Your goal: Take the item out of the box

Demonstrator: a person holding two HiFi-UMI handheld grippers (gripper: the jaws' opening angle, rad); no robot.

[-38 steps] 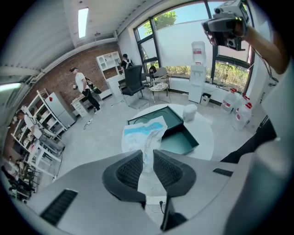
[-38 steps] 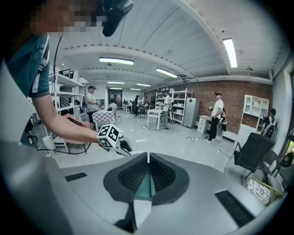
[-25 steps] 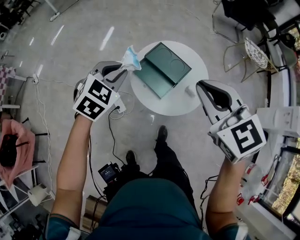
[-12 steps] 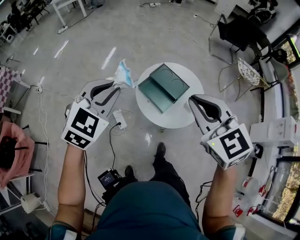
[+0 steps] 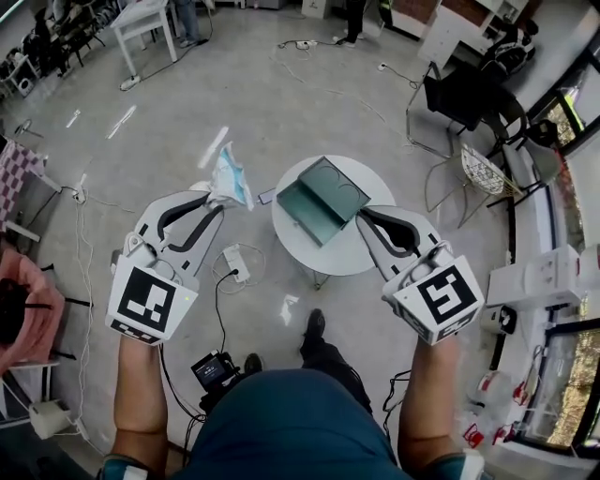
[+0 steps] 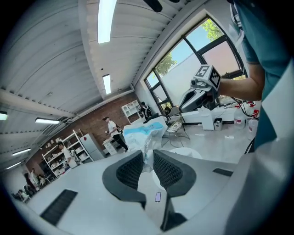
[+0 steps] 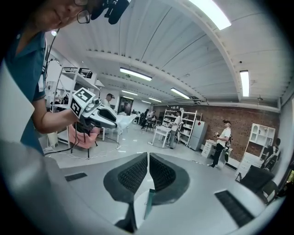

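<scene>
A white and blue soft packet (image 5: 228,176) sticks out of my left gripper (image 5: 217,194), which is shut on its lower end, up in the air to the left of the round white table (image 5: 352,255). In the left gripper view the packet (image 6: 143,133) stands pinched between the ribbed pads (image 6: 130,169). The green box (image 5: 326,197) lies open on the table with its lid folded back, and its inside looks bare. My right gripper (image 5: 361,217) hovers by the table's right side. Its jaws (image 7: 148,163) are shut with nothing between them.
A power strip (image 5: 234,262) and cables lie on the floor left of the table. A wire chair (image 5: 483,173) and a black chair (image 5: 464,94) stand to the right. White cabinets (image 5: 548,277) line the right side. A white table (image 5: 141,19) and people are farther off.
Both grippers have risen and drawn back from the table. The left one carried the packet leftward, away from the box. The box and table have not moved.
</scene>
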